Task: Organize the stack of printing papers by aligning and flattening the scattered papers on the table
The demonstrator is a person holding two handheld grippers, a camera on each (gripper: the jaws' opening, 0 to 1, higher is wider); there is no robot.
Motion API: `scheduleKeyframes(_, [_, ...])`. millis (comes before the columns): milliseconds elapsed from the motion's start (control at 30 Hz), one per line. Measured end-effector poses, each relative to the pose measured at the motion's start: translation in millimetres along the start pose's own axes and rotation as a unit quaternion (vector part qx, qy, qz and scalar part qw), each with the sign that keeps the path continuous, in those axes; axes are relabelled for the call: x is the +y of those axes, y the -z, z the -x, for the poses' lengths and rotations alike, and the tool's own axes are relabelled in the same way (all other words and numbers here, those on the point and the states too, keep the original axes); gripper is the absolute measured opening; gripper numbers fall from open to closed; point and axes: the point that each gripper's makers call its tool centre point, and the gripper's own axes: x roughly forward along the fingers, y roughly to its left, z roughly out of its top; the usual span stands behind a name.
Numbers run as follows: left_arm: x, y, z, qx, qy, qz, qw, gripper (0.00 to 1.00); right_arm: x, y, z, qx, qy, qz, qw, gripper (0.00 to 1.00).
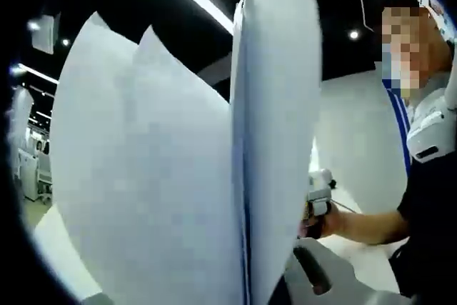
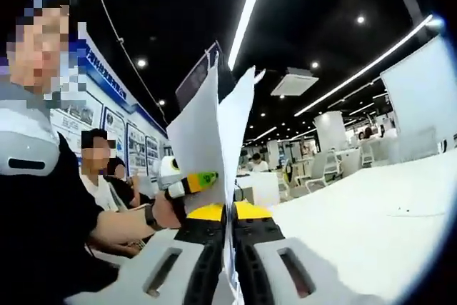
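Your right gripper [image 2: 230,262] is clamping a few sheets of paper [image 2: 213,130] edge-on between its nearly closed jaws, the sheets standing up and fanning apart above the jaw tips. Just left of the jaws, the left gripper [image 2: 187,185] is touching the papers' lower edge, your hand [image 2: 163,213] wrapping its handle. The white table [image 2: 371,212] is stretching away to the right of the jaws.
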Motion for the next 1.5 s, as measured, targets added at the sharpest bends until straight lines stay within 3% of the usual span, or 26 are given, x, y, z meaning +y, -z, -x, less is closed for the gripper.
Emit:
scheduleKeyframes(133, [-11.2,-10.3,3.6,-0.033,0.041,0.021,0.9984,0.11,-10.3,-2.9,3.7,-0.008,0.021,0.003,0.9997,0.15])
scheduleKeyframes(200, [-12.9,-14.7,6.2,-0.044,0.048,0.025,0.9976,0.12,-13.6,0.6,3.7,-0.003,0.023,-0.023,0.9995,0.15])
scheduleKeyframes(433, [-15.2,-14.5,10.4,-0.038,0.05,0.011,0.998,0.19,-7.6,12.6,-2.0,0.025,0.021,0.016,0.9993,0.17])
scheduleKeyframes(667, [-25.8,-29.8,5.2,-0.046,0.054,-0.012,0.9974,0.23,-7.6,47.9,1.3,0.116,0.007,0.005,0.9932,0.23])
scheduleKeyframes(900, [-32.3,-16.0,1.1,-0.022,0.066,-0.012,0.9975,0.27,-9.0,57.0,-0.6,0.136,0.011,0.004,0.9906,0.37])
scheduleKeyframes(1067, [-34.2,-12.1,0.1,-0.016,0.067,-0.014,0.9975,0.28,-14.9,57.6,0.3,0.137,0.021,-0.006,0.9904,0.38])
scheduleKeyframes(1200, [-33.3,-11.9,-0.9,-0.016,0.067,-0.015,0.9975,0.29,-11.9,78.8,1.7,0.189,0.014,0.0,0.9819,0.42])
scheduleKeyframes(1367, [-36.7,-7.0,-5.4,-0.012,0.065,-0.016,0.9977,0.29,-2.8,93.6,-4.8,0.213,0.002,-0.007,0.977,0.56])
scheduleKeyframes(1467, [-34.8,-6.0,-5.7,-0.01,0.062,-0.022,0.9978,0.23,-2.8,90.6,-8.1,0.201,0.003,-0.024,0.9792,0.56])
scheduleKeyframes(1500, [-33.8,-5.8,-5.9,-0.009,0.059,-0.028,0.9978,0.17,-3.7,89.9,-7.5,0.201,0.004,-0.027,0.9793,0.55])
